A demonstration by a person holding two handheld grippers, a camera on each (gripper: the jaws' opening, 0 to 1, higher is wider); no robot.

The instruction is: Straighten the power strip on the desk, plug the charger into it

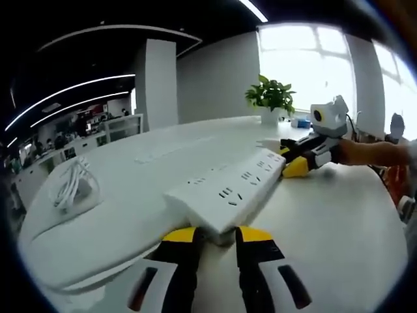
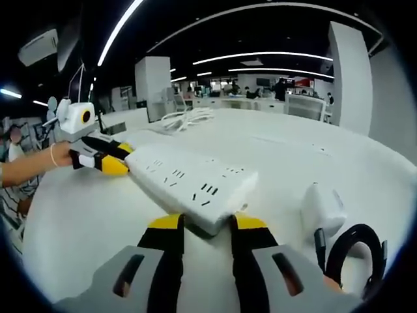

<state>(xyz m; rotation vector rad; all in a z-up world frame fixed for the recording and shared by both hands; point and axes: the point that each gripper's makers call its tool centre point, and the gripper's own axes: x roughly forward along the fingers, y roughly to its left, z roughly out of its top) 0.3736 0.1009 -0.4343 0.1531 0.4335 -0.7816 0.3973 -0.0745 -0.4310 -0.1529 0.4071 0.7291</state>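
Presently noted: power strip (image 1: 233, 184) lying flat on white desk (image 1: 339, 228), pinched at opposite ends by left gripper (image 1: 216, 236) and right gripper (image 2: 207, 225). Charger (image 2: 321, 207) resting near right gripper, beside black cable (image 2: 355, 255).

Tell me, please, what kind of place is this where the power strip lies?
Probably an open-plan office. The power strip lies on a wide white desk, more desks stand in rows behind under long ceiling light strips, and a potted plant stands by a bright window.
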